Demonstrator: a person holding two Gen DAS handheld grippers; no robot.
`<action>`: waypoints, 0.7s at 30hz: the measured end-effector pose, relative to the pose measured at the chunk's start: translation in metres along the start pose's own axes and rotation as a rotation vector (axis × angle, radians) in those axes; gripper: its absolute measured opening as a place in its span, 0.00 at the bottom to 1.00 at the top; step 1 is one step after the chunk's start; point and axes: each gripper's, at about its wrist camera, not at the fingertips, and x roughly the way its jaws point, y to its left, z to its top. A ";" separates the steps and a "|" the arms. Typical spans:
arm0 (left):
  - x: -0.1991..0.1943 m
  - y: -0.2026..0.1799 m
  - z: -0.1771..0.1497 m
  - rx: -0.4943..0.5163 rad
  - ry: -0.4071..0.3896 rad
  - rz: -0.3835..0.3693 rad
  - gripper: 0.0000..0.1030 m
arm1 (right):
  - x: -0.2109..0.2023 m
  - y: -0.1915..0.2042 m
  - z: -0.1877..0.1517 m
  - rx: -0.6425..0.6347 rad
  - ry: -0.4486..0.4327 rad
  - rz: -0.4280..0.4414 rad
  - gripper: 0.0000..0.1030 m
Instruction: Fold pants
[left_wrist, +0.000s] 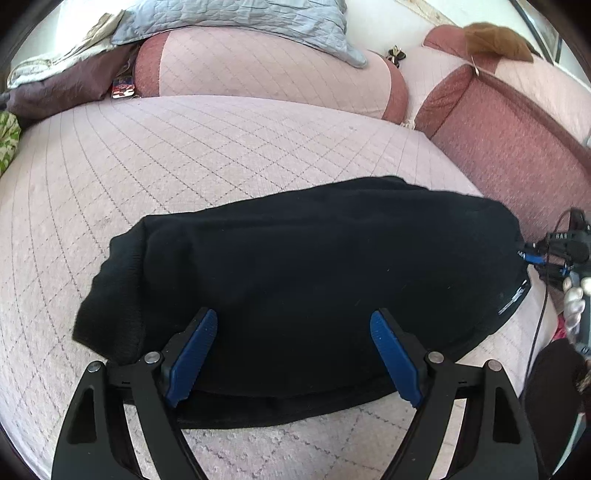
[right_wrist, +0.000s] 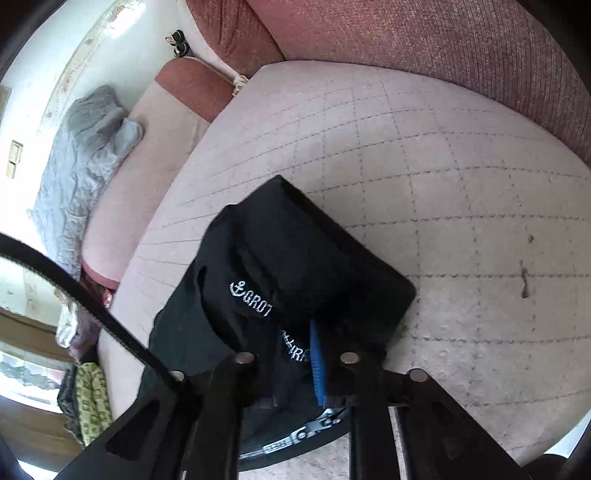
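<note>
Between the two blue pads of the left gripper (left_wrist: 293, 354) lies only black cloth: its jaws stand spread wide above the near edge of the pants (left_wrist: 295, 280), holding nothing. Over at the right end of the bundle, the right gripper (right_wrist: 295, 354) is pressed together on a fold of the same pants (right_wrist: 295, 266), one blue pad showing against the fabric and the other buried under it. White embroidered lettering with a small anchor runs across the cloth just beyond that pinch, and a printed strip shows at the very near edge below the pad.

From the left wrist view the pants lie folded into a thick dark bundle, stretched left to right across the near part of the pink quilted cover (left_wrist: 184, 166) on the sofa seat. A ribbed hem sticks out at the left end.

Farther off, reddish cushions (left_wrist: 498, 140) rise at the far right, and a pale blue quilted blanket (left_wrist: 236, 22) is draped over the far backrest. A brown cloth (left_wrist: 495, 40) sits on top of the far right cushion. Crumpled light and dark fabrics (left_wrist: 62, 77) are heaped at the far left.
</note>
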 end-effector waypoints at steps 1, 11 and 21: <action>-0.003 0.003 0.001 -0.012 -0.004 -0.006 0.82 | -0.006 0.002 -0.003 -0.011 -0.012 0.006 0.09; -0.025 0.035 0.009 -0.166 -0.044 -0.070 0.82 | -0.074 -0.010 -0.034 -0.039 -0.024 -0.047 0.07; -0.015 0.016 0.008 -0.118 0.001 -0.038 0.82 | -0.079 0.055 -0.063 -0.291 -0.091 -0.140 0.31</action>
